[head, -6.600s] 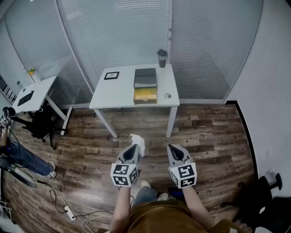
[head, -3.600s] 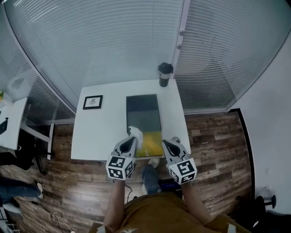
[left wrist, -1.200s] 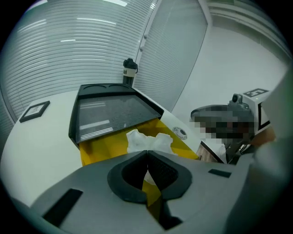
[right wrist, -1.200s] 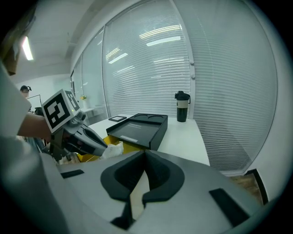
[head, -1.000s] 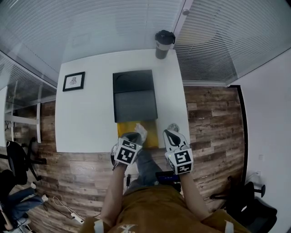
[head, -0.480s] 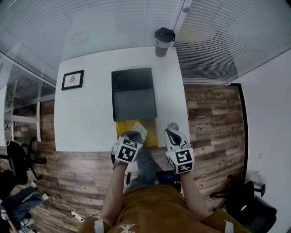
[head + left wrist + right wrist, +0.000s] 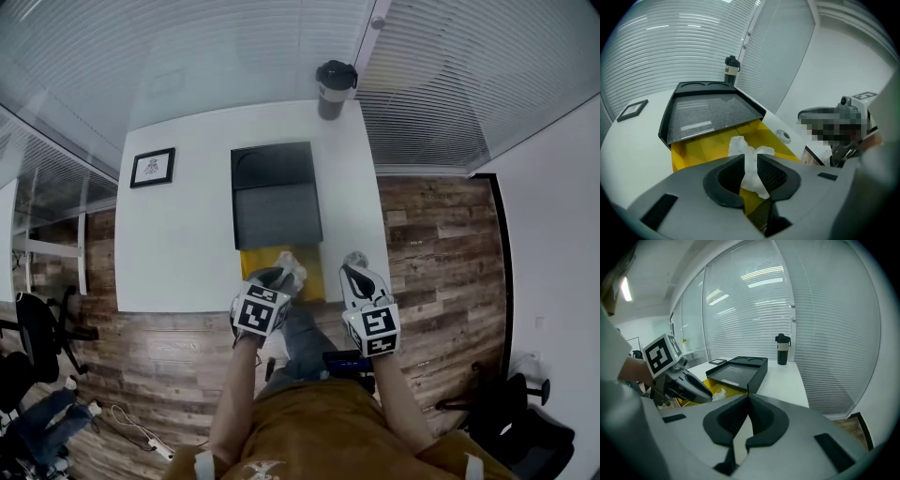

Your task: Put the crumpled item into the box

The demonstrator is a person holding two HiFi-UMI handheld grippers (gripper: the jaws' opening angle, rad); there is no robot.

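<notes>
A crumpled white paper wad sits pinched between the jaws of my left gripper, which is shut on it. In the head view the left gripper holds the wad over the open yellow box at the table's near edge. The yellow box lies directly below the wad, its far part covered by a black lid. My right gripper hovers just right of the box, its jaws shut on nothing.
The white table carries the black lid, a dark bottle at the far edge and a small framed picture at the left. A small round disc lies right of the box. Blinds stand behind.
The person has walked from the floor up to the table carrying the wad. Over the last second the left gripper has stayed over the yellow box, hardly moving.
</notes>
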